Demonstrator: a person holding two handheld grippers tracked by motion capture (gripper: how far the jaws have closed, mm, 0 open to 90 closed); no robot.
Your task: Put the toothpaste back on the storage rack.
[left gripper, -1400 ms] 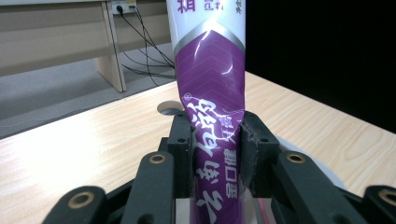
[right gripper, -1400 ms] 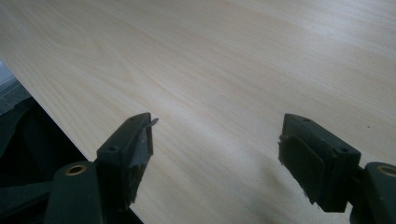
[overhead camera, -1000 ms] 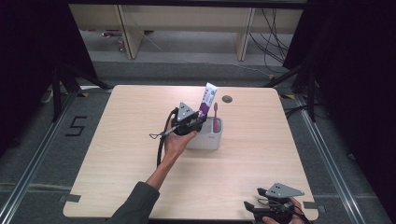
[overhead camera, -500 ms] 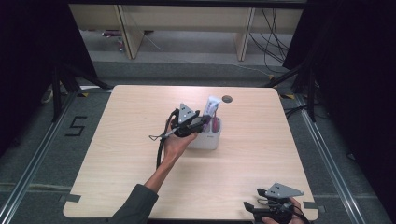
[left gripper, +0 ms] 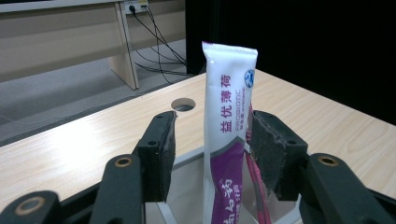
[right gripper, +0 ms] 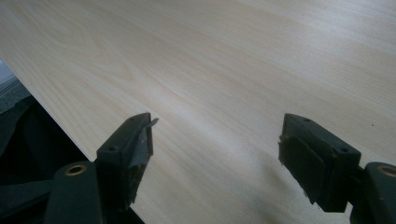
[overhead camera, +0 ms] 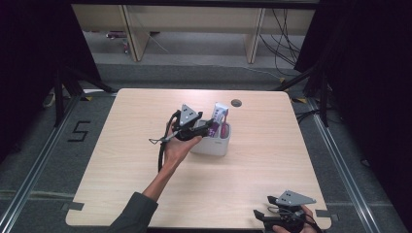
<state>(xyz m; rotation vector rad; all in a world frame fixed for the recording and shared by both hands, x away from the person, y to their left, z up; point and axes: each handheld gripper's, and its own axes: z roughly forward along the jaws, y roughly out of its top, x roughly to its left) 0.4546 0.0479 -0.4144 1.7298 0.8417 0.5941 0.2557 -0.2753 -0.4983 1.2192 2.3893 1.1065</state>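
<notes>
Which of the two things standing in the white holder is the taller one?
The white-and-purple toothpaste tube. It stands upright between the open left tool pads, well above the holder rim; the pink toothbrush beside it is shorter.

A pale wooden table (overhead camera: 136,160) with rounded corners stands on a grey floor (overhead camera: 43,160). A round cable hole (overhead camera: 236,103) sits near its far edge. A white rectangular container (overhead camera: 214,144) rests on the tabletop near the middle, the one item standing on it.
</notes>
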